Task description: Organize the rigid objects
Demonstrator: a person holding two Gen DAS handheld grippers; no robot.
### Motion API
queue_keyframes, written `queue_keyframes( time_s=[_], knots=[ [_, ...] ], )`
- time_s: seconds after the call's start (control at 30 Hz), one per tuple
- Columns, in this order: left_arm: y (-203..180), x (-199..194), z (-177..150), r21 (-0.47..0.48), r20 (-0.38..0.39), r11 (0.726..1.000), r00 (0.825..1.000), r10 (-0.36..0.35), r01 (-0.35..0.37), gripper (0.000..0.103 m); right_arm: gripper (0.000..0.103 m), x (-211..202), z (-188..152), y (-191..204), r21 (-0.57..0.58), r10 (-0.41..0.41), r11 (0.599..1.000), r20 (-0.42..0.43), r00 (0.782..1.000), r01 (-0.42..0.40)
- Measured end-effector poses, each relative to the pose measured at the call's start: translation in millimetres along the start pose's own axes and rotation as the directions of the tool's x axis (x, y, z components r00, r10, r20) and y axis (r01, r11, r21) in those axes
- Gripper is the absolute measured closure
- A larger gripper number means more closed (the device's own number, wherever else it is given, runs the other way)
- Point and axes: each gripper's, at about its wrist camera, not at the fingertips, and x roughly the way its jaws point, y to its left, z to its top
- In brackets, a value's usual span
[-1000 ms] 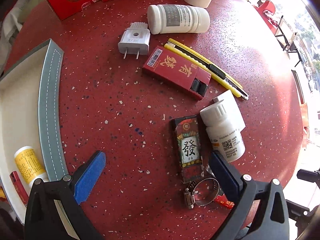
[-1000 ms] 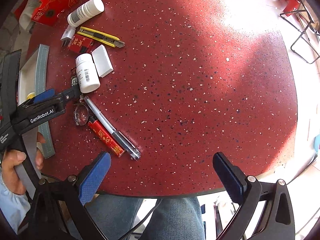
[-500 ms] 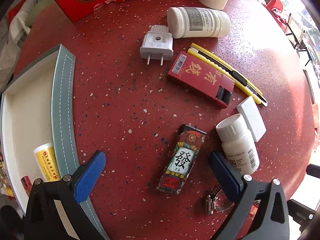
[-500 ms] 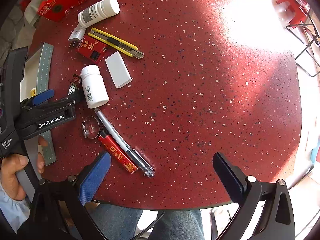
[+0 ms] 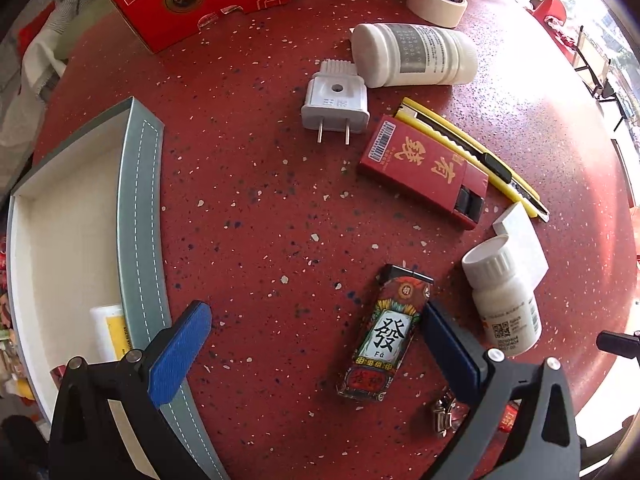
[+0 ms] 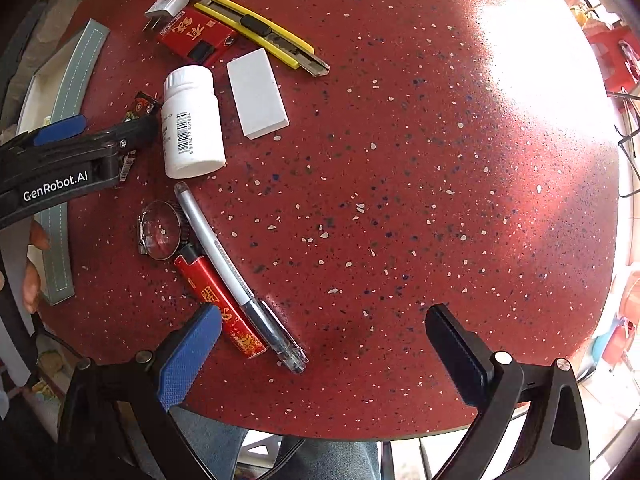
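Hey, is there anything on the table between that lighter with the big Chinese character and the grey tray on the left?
Nothing visible. Bare red table lies between the lighter and the tray. The open left gripper already has the lighter beside its right finger.

On the speckled red table (image 5: pixel 260 200), my grey stitched tray (image 5: pixel 140 200) lies left. The white plug (image 5: pixel 335 102) sits before the white bottle lying on its side (image 5: pixel 416 55); the patterned flat lighter (image 5: pixel 386 332) lies left of the small white pill bottle (image 5: pixel 504 300).
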Motion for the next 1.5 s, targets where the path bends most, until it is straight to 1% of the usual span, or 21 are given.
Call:
queue_keyframes(
  time_s=[0.17,0.2,0.27,0.37,0.43,0.5,0.57,0.63,0.8,0.93,1.03,1.1,1.17,1.2,1.23,1.27,1.3,1.33,1.37,1.43,1.5],
  knots=[
    [9,-5,9,0.0,0.019,1.0,1.0,-0.003,0.003,0.0,0.0,15,11,18,-0.07,-0.042,0.997,0.012,0.999,0.042],
    [3,-5,-3,0.001,0.025,1.0,1.0,-0.003,0.003,0.0,0.0,15,12,19,-0.086,-0.071,0.994,0.018,0.997,0.072],
    [2,-6,-5,0.002,0.035,1.0,0.999,-0.004,0.004,0.0,0.0,15,17,14,-0.098,-0.158,0.982,0.032,0.987,0.16],
    [0,-1,-6,0.003,0.049,1.0,0.999,-0.003,0.003,0.0,0.0,20,16,-3,-0.023,-0.084,0.996,-0.002,0.996,0.084],
    [-1,-6,-12,0.004,0.044,1.0,0.999,-0.002,0.001,0.0,0.0,21,15,-5,-0.015,-0.075,0.997,-0.003,0.997,0.075],
    [-9,-6,-13,0.042,0.024,0.999,1.0,-0.009,0.008,0.0,0.0,19,12,7,-0.101,-0.097,0.99,0.034,0.995,0.1],
    [-27,-4,-15,0.134,0.021,0.991,1.0,-0.017,0.014,0.0,0.0,17,9,23,-0.226,-0.109,0.966,0.086,0.99,0.126],
    [-42,-5,-20,0.201,0.039,0.98,0.999,-0.012,0.004,0.0,0.0,18,7,34,-0.328,-0.086,0.937,0.12,0.989,0.122],
    [-42,-4,-23,0.185,0.052,0.983,0.998,-0.034,0.024,0.0,0.0,23,6,38,-0.341,-0.079,0.933,0.108,0.991,0.112],
    [-43,-6,-27,0.186,0.082,0.982,0.996,-0.039,0.023,0.0,0.0,23,20,37,-0.344,-0.097,0.932,0.067,0.993,0.114],
    [-42,-6,-20,0.188,0.047,0.982,0.998,-0.029,0.019,0.0,0.002,24,33,40,-0.349,-0.107,0.93,0.057,0.993,0.12],
    [-42,-7,-16,0.187,0.017,0.982,0.999,-0.027,0.023,0.002,0.01,21,45,46,-0.362,-0.105,0.924,0.058,0.993,0.119],
    [-45,-11,-16,0.201,0.012,0.979,0.999,-0.03,0.027,0.01,0.029,14,42,56,-0.394,-0.104,0.911,0.066,0.992,0.122],
    [-48,-13,-17,0.213,0.011,0.977,0.999,-0.033,0.03,0.013,0.035,12,41,60,-0.411,-0.106,0.903,0.07,0.992,0.126],
    [-51,-16,-19,0.226,0.012,0.974,0.999,-0.036,0.033,0.023,0.052,9,41,61,-0.42,-0.104,0.899,0.069,0.992,0.124],
    [-53,-19,-21,0.237,0.009,0.971,0.999,-0.044,0.04,0.034,0.082,7,41,63,-0.423,-0.106,0.897,0.073,0.992,0.127],
    [-55,-22,-23,0.247,0.008,0.968,0.999,-0.052,0.049,0.043,0.09,6,42,62,-0.417,-0.101,0.901,0.058,0.993,0.116],
    [-56,-24,-24,0.256,0.002,0.965,0.998,-0.061,0.058,0.066,0.092,6,44,59,-0.394,-0.099,0.912,0.046,0.994,0.11],
    [-56,-25,-25,0.259,-0.012,0.964,0.998,-0.066,0.066,0.078,0.092,6,46,55,-0.367,-0.09,0.925,0.04,0.995,0.099],
    [-49,-28,-26,0.213,-0.059,0.971,0.993,-0.102,0.112,0.078,0.092,2,47,45,-0.309,-0.059,0.949,0.037,0.998,0.068],
    [-37,-34,-29,0.143,-0.061,0.978,0.987,-0.145,0.153,0.078,0.092,-6,46,35,-0.254,-0.024,0.967,0.048,0.999,0.036]
  ],
)
